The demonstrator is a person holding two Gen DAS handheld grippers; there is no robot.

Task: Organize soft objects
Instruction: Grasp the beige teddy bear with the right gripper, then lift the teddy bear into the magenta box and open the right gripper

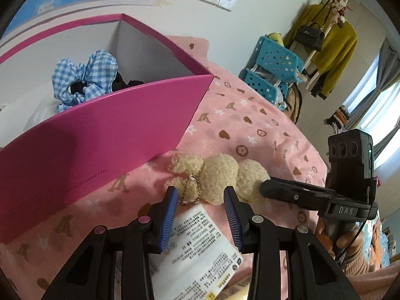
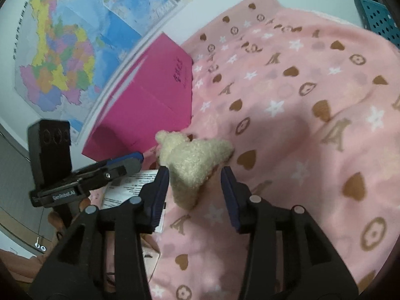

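We see the cream plush toy (image 1: 220, 177): fuzzy, boucle-like pile, three rounded lobes in a row plus small stubby limbs, with a ball chain (image 1: 193, 191) and a printed paper tag (image 1: 197, 245) hanging off it. It lies on the pink patterned blanket (image 1: 250, 125), just beside the near wall of the pink box (image 1: 100, 135), outside it. A blue gingham scrunchie (image 1: 85, 80) already sits inside the box.

Left gripper (image 1: 201, 197): jaws spread, nothing pinched; toy just ahead of the tips, tag under them.

Right gripper (image 2: 195, 180): jaws spread. In the right wrist view the toy's near end sits between them, touching or nearly touching the left pad, clear of the right.

Long axis: runs across the left wrist view, roughly parallel to the box wall. One end points at the right gripper, the limbed end at the box.
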